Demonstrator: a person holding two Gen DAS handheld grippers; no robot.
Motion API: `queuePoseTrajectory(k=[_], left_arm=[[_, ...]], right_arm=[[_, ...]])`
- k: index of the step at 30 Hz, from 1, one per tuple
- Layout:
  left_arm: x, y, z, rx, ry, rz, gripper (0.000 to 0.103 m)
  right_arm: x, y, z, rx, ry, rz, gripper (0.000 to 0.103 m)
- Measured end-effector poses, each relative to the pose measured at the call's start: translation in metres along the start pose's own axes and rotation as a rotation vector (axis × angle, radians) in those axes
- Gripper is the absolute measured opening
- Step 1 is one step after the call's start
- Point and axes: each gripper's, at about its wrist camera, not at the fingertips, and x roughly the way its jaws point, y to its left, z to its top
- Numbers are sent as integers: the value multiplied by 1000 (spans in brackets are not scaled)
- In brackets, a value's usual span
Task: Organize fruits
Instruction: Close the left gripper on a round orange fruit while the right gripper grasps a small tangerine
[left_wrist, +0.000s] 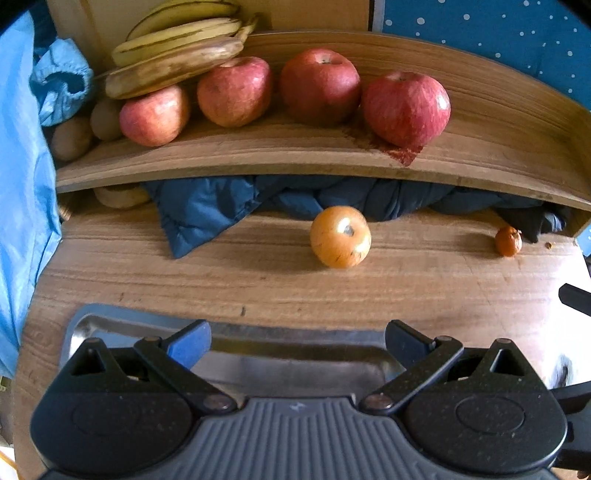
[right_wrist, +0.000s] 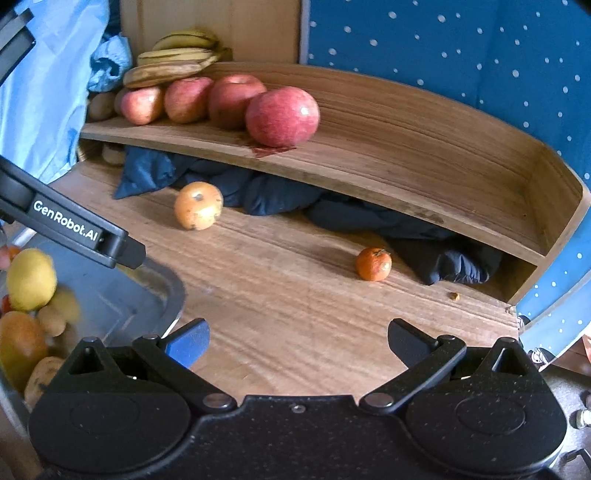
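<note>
Several red apples (left_wrist: 321, 86) (right_wrist: 282, 116) stand in a row on the raised wooden shelf (left_wrist: 480, 122) (right_wrist: 424, 155), with bananas (left_wrist: 177, 48) (right_wrist: 173, 62) at its left end. On the table below lie a yellow-orange apple (left_wrist: 340, 236) (right_wrist: 198, 205) and a small orange (left_wrist: 508, 241) (right_wrist: 373, 264). A metal tray (left_wrist: 258, 354) (right_wrist: 122, 295) holds a lemon (right_wrist: 31, 278), a mango (right_wrist: 20, 343) and small brown fruits. My left gripper (left_wrist: 297, 343) is open over the tray's far end, empty. My right gripper (right_wrist: 297, 343) is open over the bare table, empty.
Dark blue quilted cloth (left_wrist: 207, 210) (right_wrist: 443, 254) is stuffed under the shelf. Light blue fabric (left_wrist: 22, 166) hangs at the left. Brown kiwis (left_wrist: 72, 138) sit at the shelf's left end. A blue dotted wall (right_wrist: 480, 55) stands behind. The left gripper's body (right_wrist: 74, 229) crosses the right wrist view.
</note>
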Motion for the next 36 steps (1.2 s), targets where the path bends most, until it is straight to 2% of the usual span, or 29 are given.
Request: queuePoseTrajectory(k=[10,15,30,36], left_arm=[[23,-14,25,0,1,13,102],[31,-20,34,-2,-3,17,102],[45,-20,45,-17,-5,29,102],[49,-21,47,-19,-16,32,102]], right_arm=[[34,-29,13,54,2,-17,102],[45,-42,20,99,-5,18,100],[67,-55,28,150,-10,37,81],[68,-53,30,147,-22,38,68]])
